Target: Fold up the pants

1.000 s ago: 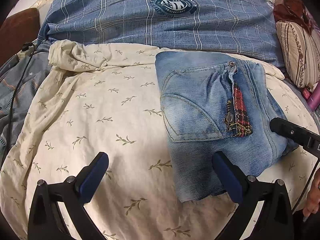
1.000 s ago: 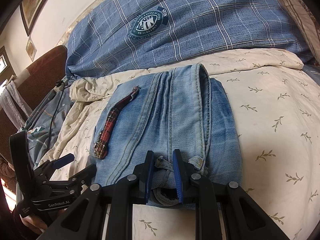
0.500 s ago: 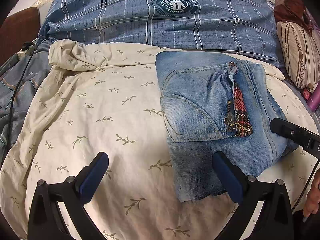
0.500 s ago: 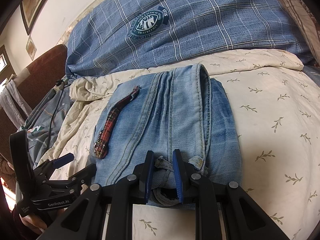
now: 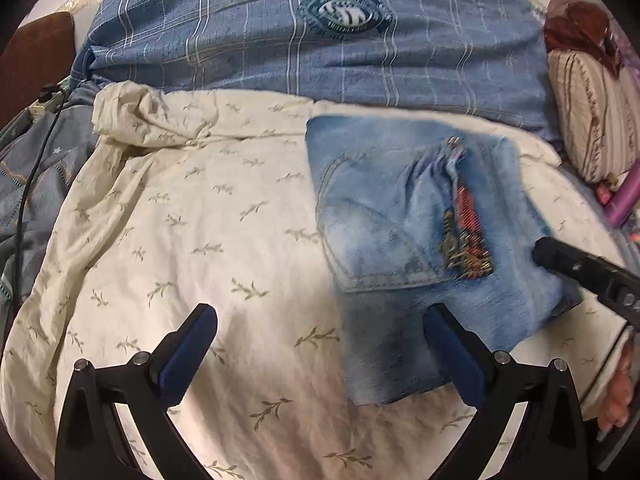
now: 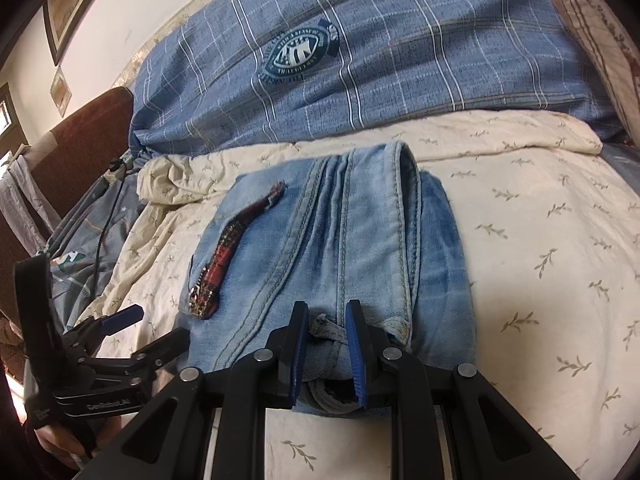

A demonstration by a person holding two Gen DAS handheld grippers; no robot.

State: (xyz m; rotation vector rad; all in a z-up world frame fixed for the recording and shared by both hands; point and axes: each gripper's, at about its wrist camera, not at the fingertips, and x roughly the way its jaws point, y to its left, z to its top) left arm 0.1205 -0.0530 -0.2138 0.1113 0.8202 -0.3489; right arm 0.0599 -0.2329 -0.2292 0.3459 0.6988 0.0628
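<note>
Denim jeans (image 6: pixel 340 264) pinched by right gripper (image 6: pixel 327 344).

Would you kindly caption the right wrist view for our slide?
Right gripper clamps the folded jeans' near edge on a leaf-print sheet.

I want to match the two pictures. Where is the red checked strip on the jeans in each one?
Left wrist view: the red checked strip lies right of middle, on the folded jeans, beside the pocket.
Right wrist view: the strip lies left of middle, running along the left part of the jeans.
Shared landmark: the round badge on the blue checked blanket, behind the jeans in both views.
</note>
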